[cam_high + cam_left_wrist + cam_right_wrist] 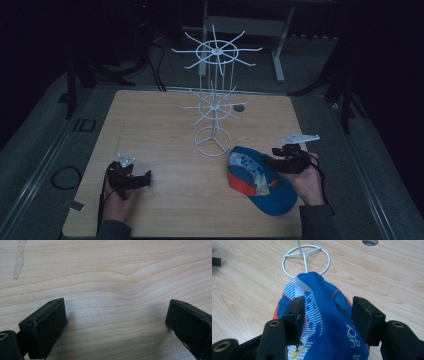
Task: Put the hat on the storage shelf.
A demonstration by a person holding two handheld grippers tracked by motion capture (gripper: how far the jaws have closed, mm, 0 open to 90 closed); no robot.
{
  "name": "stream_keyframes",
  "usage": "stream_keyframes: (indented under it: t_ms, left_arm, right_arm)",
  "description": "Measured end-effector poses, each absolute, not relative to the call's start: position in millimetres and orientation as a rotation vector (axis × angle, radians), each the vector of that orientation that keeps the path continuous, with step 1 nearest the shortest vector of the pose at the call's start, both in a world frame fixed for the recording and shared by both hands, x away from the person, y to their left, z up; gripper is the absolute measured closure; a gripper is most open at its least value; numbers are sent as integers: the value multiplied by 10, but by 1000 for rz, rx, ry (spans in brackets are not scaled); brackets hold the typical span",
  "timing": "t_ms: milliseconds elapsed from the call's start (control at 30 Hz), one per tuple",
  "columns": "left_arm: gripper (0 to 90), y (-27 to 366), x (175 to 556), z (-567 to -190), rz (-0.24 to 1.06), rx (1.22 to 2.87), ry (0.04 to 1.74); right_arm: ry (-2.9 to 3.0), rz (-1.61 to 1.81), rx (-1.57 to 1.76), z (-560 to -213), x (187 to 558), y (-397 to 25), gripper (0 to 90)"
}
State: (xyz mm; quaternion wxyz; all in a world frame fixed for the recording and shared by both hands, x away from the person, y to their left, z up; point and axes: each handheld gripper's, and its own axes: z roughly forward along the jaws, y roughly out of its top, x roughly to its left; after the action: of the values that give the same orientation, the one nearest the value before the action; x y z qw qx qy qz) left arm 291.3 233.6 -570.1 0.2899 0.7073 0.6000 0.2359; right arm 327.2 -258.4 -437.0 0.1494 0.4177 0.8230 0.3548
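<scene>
A blue cap with an orange brim edge and white print lies at the table's front right, just before the base of a white wire rack. My right gripper comes at it from the right. In the right gripper view the cap's crown is bunched into a ridge between the two jaws, and my right gripper is shut on it. The rack's base ring lies just beyond. My left gripper rests low at the front left, open. In its own view my left gripper has bare wood between wide jaws.
The rack stands mid-table with two tiers of spoke-like arms, the upper tier high above the wooden table. A small round hole sits behind the rack. Dark floor, cables and frame legs surround the table.
</scene>
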Motion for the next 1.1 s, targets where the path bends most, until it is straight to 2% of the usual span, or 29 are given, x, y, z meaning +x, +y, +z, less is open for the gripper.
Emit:
stream_keyframes:
  t_ms: [1100]
  left_arm:
    - [39, 2336, 2913, -5701, 630, 1888, 1600]
  right_arm:
    - [2528, 893, 1145, -4544, 3690, -2325, 355]
